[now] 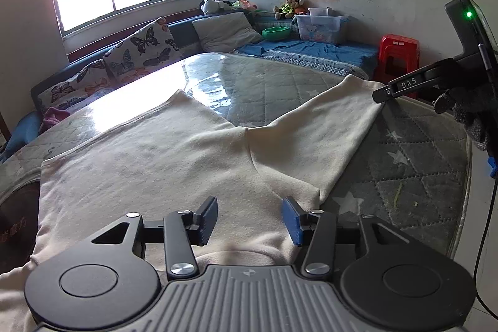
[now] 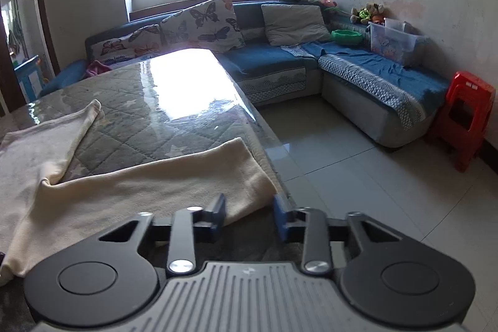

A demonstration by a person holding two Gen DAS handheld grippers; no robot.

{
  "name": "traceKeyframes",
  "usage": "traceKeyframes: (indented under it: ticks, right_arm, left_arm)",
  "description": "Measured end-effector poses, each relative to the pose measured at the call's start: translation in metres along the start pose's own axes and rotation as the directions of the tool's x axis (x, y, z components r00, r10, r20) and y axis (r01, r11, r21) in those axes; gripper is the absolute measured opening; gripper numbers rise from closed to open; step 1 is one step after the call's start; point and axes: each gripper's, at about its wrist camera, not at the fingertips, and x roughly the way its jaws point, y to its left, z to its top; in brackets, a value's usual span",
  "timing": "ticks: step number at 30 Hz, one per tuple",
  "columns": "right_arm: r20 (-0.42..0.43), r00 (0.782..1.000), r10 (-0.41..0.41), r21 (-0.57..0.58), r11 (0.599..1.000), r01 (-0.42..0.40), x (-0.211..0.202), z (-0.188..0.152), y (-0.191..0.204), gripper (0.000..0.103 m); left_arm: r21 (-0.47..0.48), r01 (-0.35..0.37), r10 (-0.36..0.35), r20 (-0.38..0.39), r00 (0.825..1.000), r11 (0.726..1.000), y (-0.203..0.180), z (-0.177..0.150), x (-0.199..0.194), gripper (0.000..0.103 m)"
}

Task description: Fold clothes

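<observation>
One cream garment (image 1: 162, 157) lies flat on the table (image 1: 414, 145), both sleeves spread. Your left gripper (image 1: 249, 220) hovers part-open over its near hem, gripping nothing. Your right gripper (image 2: 249, 213) straddles the sleeve's corner at the table's edge, pads not pressing.

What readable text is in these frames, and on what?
"DAS": white letters on the arm of the right gripper, seen from the left wrist view.
Red characters on the dark surface at the table's near-left edge: too blurred to read.
White label on the red stool: too small to read.
</observation>
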Motion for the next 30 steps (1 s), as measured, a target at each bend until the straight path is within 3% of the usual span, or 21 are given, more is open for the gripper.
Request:
traceKeyframes:
  ticks: [1, 3, 9, 12, 15, 18, 24, 26, 27, 28, 30]
  right_arm:
    - [0.003, 1.0, -0.007, -0.011, 1.0, 0.007, 0.001, 0.001, 0.001, 0.015]
    - [0.013, 1.0, -0.02, -0.027, 0.999, 0.02, 0.003, 0.005, 0.001, 0.008]
    - [0.081, 0.993, -0.083, -0.062, 0.994, 0.088, 0.009, 0.023, -0.003, 0.002]
    - [0.07, 0.995, -0.075, -0.042, 0.996, 0.078, 0.014, 0.028, -0.009, 0.002]
    - [0.056, 0.998, -0.022, 0.021, 1.0, 0.021, 0.009, 0.022, -0.014, 0.01]
    - [0.054, 0.999, 0.001, 0.046, 0.999, -0.003, 0.003, 0.016, -0.015, 0.04]
    - [0.029, 0.998, 0.047, 0.069, 0.996, -0.049, 0.009, 0.01, -0.014, 0.04]
    - [0.021, 0.999, 0.05, 0.065, 0.997, -0.051, 0.016, 0.011, -0.013, 0.039]
    - [0.023, 0.999, 0.039, 0.043, 0.998, -0.04, 0.018, 0.012, -0.01, 0.031]
    - [0.024, 0.999, 0.029, 0.021, 0.999, -0.029, 0.02, 0.013, -0.006, 0.016]
    - [0.037, 0.999, 0.014, -0.018, 1.0, -0.013, 0.021, 0.016, 0.0, 0.008]
  left_arm:
    - [0.001, 0.0, 0.0, 0.0, 1.0, 1.0, 0.0, 0.0, 0.0, 0.05]
    - [0.004, 0.002, -0.002, -0.001, 1.0, 1.0, 0.0, 0.0, -0.001, 0.05]
    - [0.013, 0.003, -0.003, -0.002, 1.0, 1.0, 0.0, -0.001, -0.001, 0.05]
    - [0.016, 0.003, -0.003, -0.003, 1.0, 1.0, -0.001, -0.001, -0.001, 0.051]
    - [0.013, 0.004, -0.004, -0.004, 1.0, 1.0, 0.0, -0.001, 0.0, 0.052]
    - [0.016, 0.005, -0.005, -0.003, 1.0, 1.0, -0.001, -0.001, 0.0, 0.052]
    - [0.018, 0.006, -0.006, -0.005, 1.0, 1.0, 0.0, -0.001, 0.0, 0.054]
    - [0.02, 0.001, -0.001, -0.006, 1.0, 1.0, 0.0, -0.001, 0.0, 0.055]
    - [0.02, -0.001, 0.001, -0.006, 1.0, 1.0, 0.0, -0.001, 0.0, 0.055]
    - [0.02, -0.002, 0.002, -0.007, 1.0, 1.0, 0.0, -0.001, 0.0, 0.056]
    - [0.022, -0.004, 0.004, -0.007, 1.0, 1.0, -0.001, -0.001, 0.001, 0.056]
